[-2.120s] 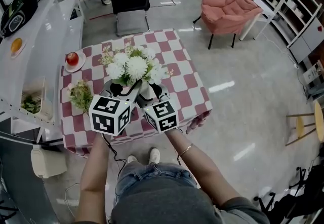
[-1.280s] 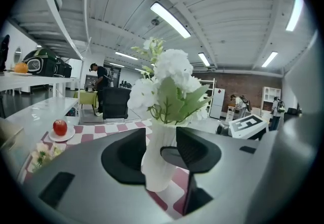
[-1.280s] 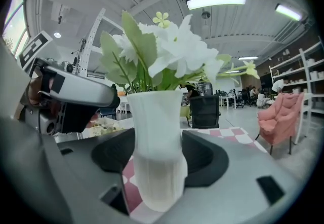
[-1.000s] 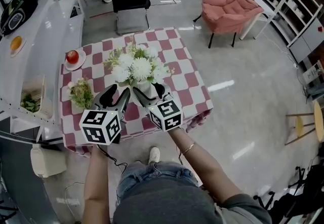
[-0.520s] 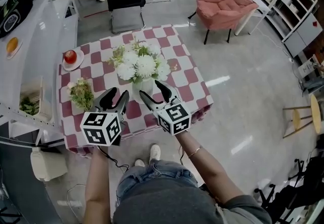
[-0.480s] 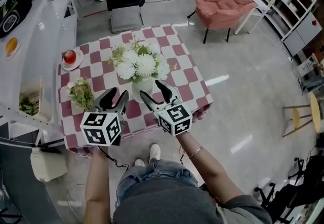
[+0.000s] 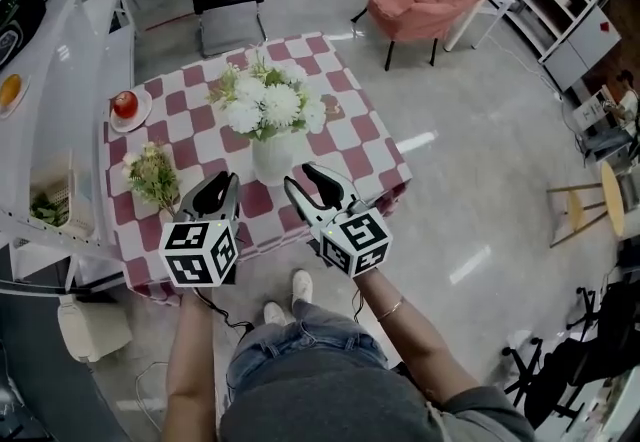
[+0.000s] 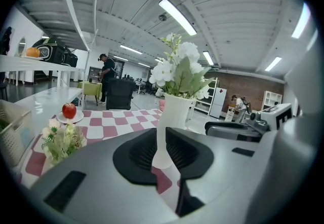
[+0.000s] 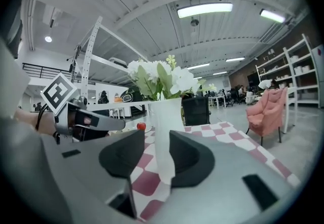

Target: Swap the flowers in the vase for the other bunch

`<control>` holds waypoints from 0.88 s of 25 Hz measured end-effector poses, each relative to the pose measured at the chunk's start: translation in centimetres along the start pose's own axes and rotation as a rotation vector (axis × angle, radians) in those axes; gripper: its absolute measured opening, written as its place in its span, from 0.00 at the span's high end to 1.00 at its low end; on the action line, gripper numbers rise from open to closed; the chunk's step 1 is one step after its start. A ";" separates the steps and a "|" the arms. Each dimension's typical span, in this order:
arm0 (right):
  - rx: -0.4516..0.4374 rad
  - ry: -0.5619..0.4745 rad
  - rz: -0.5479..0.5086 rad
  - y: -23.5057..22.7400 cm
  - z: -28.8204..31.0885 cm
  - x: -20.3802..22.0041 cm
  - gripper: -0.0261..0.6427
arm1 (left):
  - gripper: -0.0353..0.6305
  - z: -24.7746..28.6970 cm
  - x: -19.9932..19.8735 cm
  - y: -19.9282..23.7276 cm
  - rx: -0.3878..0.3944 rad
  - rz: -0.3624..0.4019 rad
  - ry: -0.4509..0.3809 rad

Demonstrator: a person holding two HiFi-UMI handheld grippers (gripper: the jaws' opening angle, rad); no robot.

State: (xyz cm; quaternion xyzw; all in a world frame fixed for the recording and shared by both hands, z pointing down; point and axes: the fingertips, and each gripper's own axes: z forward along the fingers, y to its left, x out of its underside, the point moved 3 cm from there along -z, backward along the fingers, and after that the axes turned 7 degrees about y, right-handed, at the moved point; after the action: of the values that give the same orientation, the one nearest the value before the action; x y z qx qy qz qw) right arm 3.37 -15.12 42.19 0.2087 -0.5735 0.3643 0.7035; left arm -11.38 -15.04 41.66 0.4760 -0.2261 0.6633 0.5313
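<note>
Vase position: upright near the middle of the table, which carries a red-and-white checked cloth and is the largest item in the work area. Both tools hover side by side off the near edge of the table, pointed at the vase and well apart from it.

Left claw: the jaws have just been closing and stand a narrow slit apart. Nothing is gripped; the vase only shows through the slit from a distance.

Right claw: the jaws have just been closing too and stand at a moderate gap. It also holds nothing.

White bunch: seated in the vase, with large pale blooms and green leaves spreading above the rim.

Second bunch: smaller and greenish with pale buds. It lies on the cloth near the left edge of the table, well apart from the vase.

Plate with a red apple: at the far left corner, away from the vase.

Step in hand, as a judgement: this layout fits two stages. Either the white bunch is the one to come out and the small bunch the one to go in, or the white bunch is the replacement already seated and the small bunch the one removed. The pictures do not settle which. Should a stem grip be required, it calls for wider jaws than the left claw presents. It also calls for a steadied vase, since the vase looks top-heavy under that bunch
</note>
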 end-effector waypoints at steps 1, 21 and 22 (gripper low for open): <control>0.006 0.001 0.000 0.2 -0.5 0.1 0.74 | 0.85 -0.4 0.1 -0.1 -0.002 0.001 -0.005; 0.126 0.003 0.091 3.6 -7.8 0.8 0.94 | 0.91 -6.7 3.3 -1.0 -0.044 0.053 -0.080; 0.128 0.007 0.090 3.9 -8.0 0.9 0.94 | 0.91 -7.0 3.4 -1.1 -0.045 0.059 -0.083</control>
State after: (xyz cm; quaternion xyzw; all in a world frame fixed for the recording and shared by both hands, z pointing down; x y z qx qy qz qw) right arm 5.78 -6.69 40.48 0.2260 -0.5553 0.4322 0.6736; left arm -13.01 -7.34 41.28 0.4841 -0.2768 0.6530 0.5124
